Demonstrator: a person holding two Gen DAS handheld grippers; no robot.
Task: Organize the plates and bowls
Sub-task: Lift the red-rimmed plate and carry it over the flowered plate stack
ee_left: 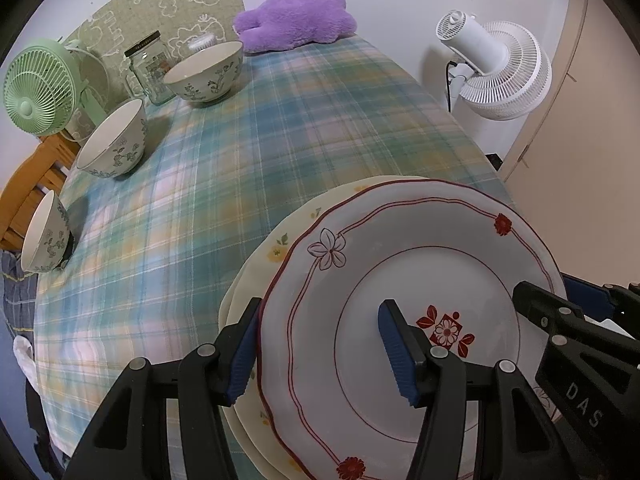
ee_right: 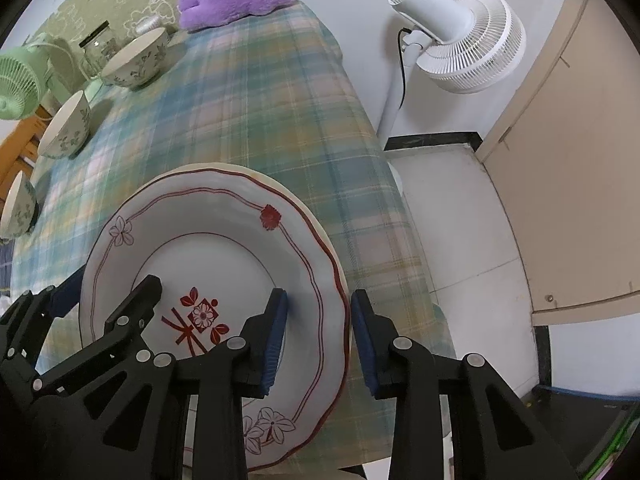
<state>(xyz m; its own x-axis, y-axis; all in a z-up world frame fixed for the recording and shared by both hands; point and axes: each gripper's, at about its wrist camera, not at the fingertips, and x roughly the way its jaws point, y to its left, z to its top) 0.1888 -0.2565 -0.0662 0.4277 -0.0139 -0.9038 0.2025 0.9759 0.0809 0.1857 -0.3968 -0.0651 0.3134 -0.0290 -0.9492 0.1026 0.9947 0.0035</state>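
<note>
Left hand-held gripper (ee_left: 324,350): your jaws stand wide, straddling the left rim of the red-trimmed plate (ee_left: 420,280), not pinching it.
Right hand-held gripper (ee_right: 318,338): yours gapes wide too, one finger over the plate's well, the other outside its right rim.
Plates: the red-trimmed plate sits between both grippers, on top of a cream plate (ee_left: 256,264) on the worktop (ee_left: 260,128); stacking looks done.
Bowls: three floral bowls (ee_left: 114,142) stand apart, well ahead and left, unstacked; that part remains.
</note>
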